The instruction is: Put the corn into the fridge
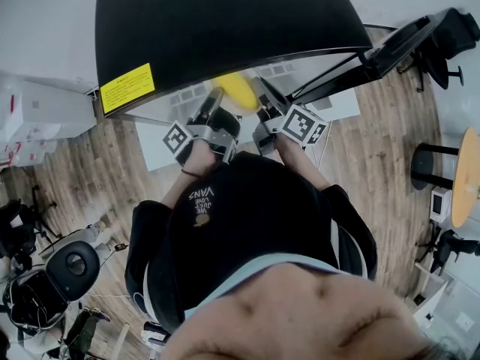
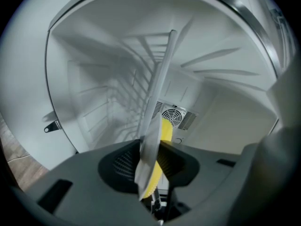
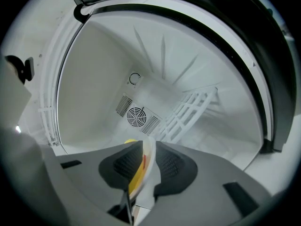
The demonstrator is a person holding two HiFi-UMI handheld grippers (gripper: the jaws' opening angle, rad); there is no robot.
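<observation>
The corn (image 1: 236,88) is a yellow cob in a clear plastic wrapper, held up at the mouth of the open fridge (image 1: 225,21). In the left gripper view the corn (image 2: 165,128) and its wrapper edge stand between the pads of my left gripper (image 2: 149,166), which is shut on it. In the right gripper view the corn (image 3: 130,142) also fills the gap of my right gripper (image 3: 141,166), whose pads touch the wrapper. Both grippers, left (image 1: 212,109) and right (image 1: 264,102), point level into the white fridge interior.
Inside the fridge are a round fan vent (image 3: 136,116) on the back wall and a white wire shelf (image 3: 190,109). A yellow label (image 1: 127,87) marks the black fridge top. On the wooden floor stand a black chair (image 1: 71,265), white boxes (image 1: 37,115) and a round table (image 1: 466,175).
</observation>
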